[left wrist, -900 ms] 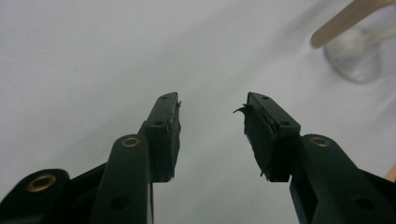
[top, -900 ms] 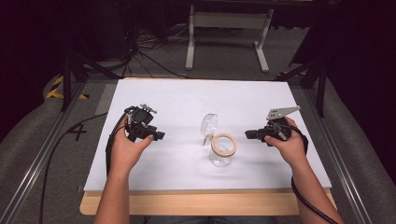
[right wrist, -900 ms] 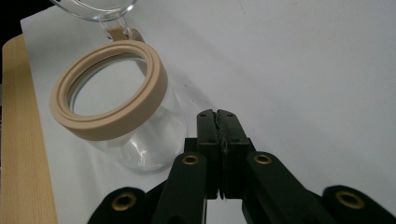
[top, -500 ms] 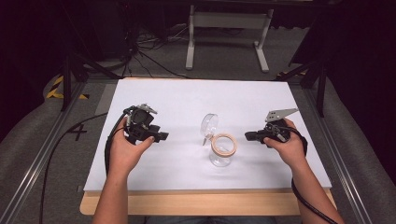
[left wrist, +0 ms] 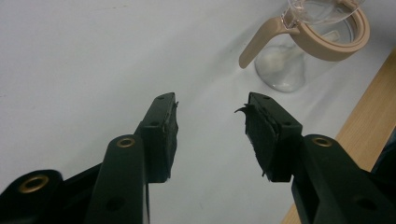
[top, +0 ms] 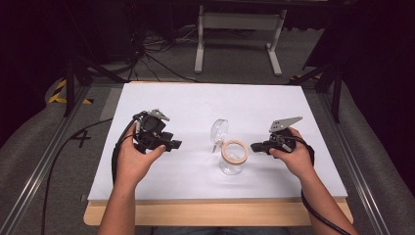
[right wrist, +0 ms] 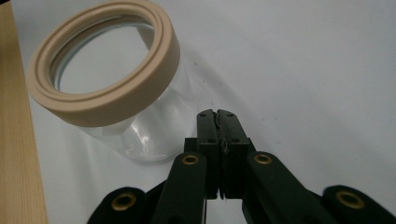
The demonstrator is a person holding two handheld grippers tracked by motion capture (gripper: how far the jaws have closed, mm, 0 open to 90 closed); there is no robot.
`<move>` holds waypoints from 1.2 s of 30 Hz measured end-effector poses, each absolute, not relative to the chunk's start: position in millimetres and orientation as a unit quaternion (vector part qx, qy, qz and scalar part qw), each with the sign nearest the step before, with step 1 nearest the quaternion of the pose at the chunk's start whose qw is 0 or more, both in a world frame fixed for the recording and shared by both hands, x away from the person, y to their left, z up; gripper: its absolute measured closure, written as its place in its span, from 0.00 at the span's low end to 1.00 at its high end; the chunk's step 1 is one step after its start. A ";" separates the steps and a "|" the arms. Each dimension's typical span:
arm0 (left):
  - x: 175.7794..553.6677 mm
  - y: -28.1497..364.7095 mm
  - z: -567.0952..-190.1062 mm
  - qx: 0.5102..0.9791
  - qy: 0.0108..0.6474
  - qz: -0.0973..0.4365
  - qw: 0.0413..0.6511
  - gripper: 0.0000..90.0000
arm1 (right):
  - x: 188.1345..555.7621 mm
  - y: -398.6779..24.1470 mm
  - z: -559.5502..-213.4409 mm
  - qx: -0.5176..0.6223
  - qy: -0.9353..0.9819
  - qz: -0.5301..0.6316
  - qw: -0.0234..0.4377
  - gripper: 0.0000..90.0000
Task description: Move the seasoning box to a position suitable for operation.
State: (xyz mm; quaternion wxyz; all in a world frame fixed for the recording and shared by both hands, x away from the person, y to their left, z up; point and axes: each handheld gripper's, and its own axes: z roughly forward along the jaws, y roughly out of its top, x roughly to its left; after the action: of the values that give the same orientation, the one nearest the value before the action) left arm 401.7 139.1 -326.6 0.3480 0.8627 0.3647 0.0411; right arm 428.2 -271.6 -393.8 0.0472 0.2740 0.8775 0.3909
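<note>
A clear glass jar (top: 233, 157) with a beige rim ring stands mid-table, its clear lid (top: 219, 131) swung up and open on the left side. The jar (left wrist: 299, 51) shows a beige handle tab in the left gripper view, up and to the right of the jaws. My left gripper (top: 175, 145) is held left of the jar, apart from it, jaws open and empty (left wrist: 211, 121). Just right of the jar, my right gripper (top: 254, 147) points at it with jaws shut on nothing (right wrist: 217, 116). The jar's beige ring (right wrist: 107, 70) lies just beyond those tips.
The white sheet (top: 195, 103) covers most of the table, with a wooden edge (top: 215, 213) along the front. Cables trail from both grippers. A metal stand (top: 237, 22) and loose cables lie on the floor behind the table.
The left gripper has drifted slightly right toward the jar. The right gripper and the jar have kept still.
</note>
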 end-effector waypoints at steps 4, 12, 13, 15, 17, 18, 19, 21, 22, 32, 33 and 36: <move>402.3 138.7 -327.8 0.866 0.364 0.040 0.341 0.61 | 429.8 -266.3 -402.2 0.274 0.882 0.381 0.039 0.99; 403.0 134.7 -330.7 0.869 0.360 0.041 0.336 0.61 | 430.7 -254.0 -415.0 0.265 0.890 0.370 0.031 1.00; 403.3 133.6 -331.3 0.870 0.361 0.038 0.335 0.60 | 430.8 -253.1 -415.9 0.265 0.890 0.371 0.029 1.00; 404.0 132.8 -332.1 0.872 0.359 0.039 0.330 0.60 | 431.0 -251.1 -417.6 0.262 0.890 0.373 0.024 1.00; 404.0 132.7 -332.5 0.872 0.360 0.038 0.331 0.60 | 430.7 -249.4 -418.5 0.261 0.892 0.367 0.029 1.00; 404.1 132.9 -332.6 0.871 0.360 0.038 0.332 0.60 | 430.7 -249.2 -418.7 0.262 0.892 0.367 0.028 1.00; 404.0 133.1 -332.9 0.870 0.361 0.038 0.333 0.60 | 430.8 -249.4 -418.9 0.262 0.892 0.367 0.028 1.00; 404.3 134.0 -332.6 0.872 0.360 0.038 0.330 0.60 | 430.4 -249.3 -418.7 0.262 0.893 0.366 0.028 1.00; 404.4 134.1 -332.7 0.872 0.360 0.038 0.330 0.60 | 430.1 -249.2 -418.4 0.261 0.893 0.365 0.028 1.00; 408.4 131.3 -334.0 0.871 0.357 0.040 0.334 0.60 | 421.0 -243.0 -416.4 0.243 0.903 0.353 0.016 1.00; 409.0 130.9 -334.3 0.871 0.357 0.040 0.336 0.60 | 418.7 -241.4 -416.1 0.240 0.905 0.352 0.015 1.00; 411.4 130.4 -335.5 0.868 0.359 0.036 0.342 0.60 | 414.2 -237.8 -415.6 0.232 0.908 0.350 0.012 1.00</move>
State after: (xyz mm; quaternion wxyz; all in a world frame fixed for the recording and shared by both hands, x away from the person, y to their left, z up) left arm 411.4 130.4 -335.5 0.3418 0.8680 0.3585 0.0356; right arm 414.2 -237.8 -415.6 0.0122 0.2319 0.9077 0.3496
